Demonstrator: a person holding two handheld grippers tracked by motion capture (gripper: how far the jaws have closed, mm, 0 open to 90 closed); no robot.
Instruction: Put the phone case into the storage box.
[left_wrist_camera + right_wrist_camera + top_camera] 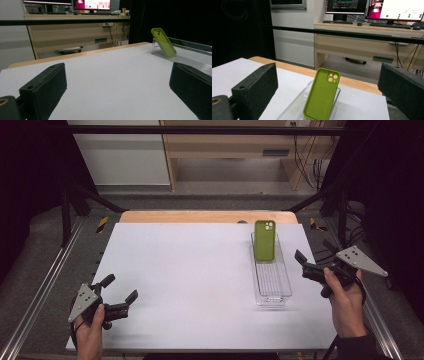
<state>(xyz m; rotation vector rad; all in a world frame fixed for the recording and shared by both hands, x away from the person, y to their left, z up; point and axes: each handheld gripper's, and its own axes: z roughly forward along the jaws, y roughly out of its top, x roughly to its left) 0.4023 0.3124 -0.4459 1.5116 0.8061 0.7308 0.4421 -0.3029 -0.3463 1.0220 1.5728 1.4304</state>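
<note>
Green and upright, the phone case (264,240) leaned against the far end wall of a clear tray (272,292), at about 1 o'clock from the centre of the white table (190,280). The tray lay lengthwise near the table's right edge, its near half bare. The right gripper (301,265), held at 3 o'clock just past that right edge, had its jaws spread wide and held nothing; it stood just beside the tray's long right wall without touching it. In the right gripper view the case (322,96) sat between the two black jaws, farther off, with its camera cutout at the top. The left gripper (120,289) rested at 8 o'clock near the table's front left corner, jaws likewise parted and empty, well apart from the tray. In the left gripper view the case (163,42) appeared at 2 o'clock, tilted back. Between the two grippers the table surface lay open from the front edge to the wooden strip (200,216) along the far edge.
</note>
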